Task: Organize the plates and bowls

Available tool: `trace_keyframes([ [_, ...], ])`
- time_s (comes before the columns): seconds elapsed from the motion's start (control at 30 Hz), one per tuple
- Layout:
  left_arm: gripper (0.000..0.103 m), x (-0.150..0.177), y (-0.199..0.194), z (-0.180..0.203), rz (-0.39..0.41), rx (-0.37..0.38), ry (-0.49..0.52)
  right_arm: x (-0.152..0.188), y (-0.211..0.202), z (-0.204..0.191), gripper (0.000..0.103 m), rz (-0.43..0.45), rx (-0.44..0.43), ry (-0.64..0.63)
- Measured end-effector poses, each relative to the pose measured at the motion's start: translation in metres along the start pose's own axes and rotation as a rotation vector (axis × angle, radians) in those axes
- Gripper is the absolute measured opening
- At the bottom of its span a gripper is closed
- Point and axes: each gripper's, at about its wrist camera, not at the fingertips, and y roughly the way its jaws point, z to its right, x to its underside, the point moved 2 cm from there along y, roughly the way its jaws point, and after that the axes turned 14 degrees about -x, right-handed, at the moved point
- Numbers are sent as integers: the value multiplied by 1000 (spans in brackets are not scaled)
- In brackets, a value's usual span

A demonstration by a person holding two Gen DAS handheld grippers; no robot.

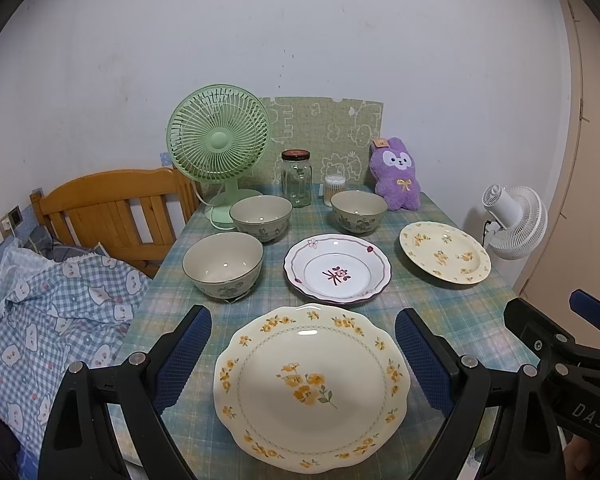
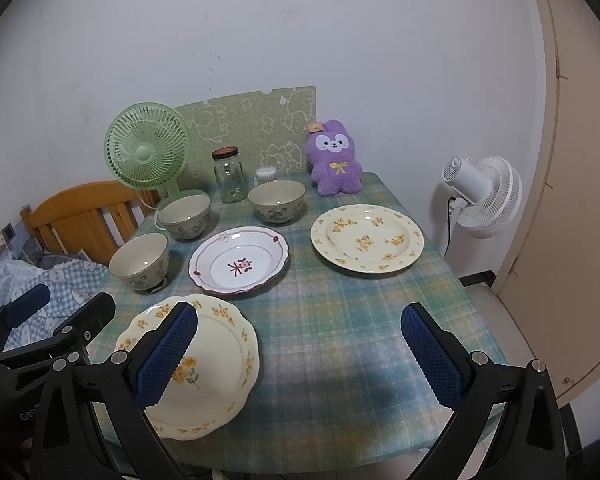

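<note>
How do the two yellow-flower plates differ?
The near yellow plate has a scalloped, wavy rim; the far yellow plate has a smooth round rim. The near one sits at the table's front edge, by the left gripper; the far one sits at the right side. Both are cream with yellow flowers, empty, lying flat.

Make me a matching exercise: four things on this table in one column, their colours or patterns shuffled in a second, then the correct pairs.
Column one:
1. desk fan
2. plush rabbit
3. middle plate
4. nearest plate

Column two:
A. white with a maroon rim line
B. cream with yellow flowers
C. light green
D. purple

Pairs: 1-C, 2-D, 3-A, 4-B
</note>
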Motion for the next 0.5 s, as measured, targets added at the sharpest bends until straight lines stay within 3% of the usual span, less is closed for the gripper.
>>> trace_keyframes([
  [0.5, 94, 2, -1, -6, -12, -14, -19, 1, -1, -5, 103, -8, -16, -8],
])
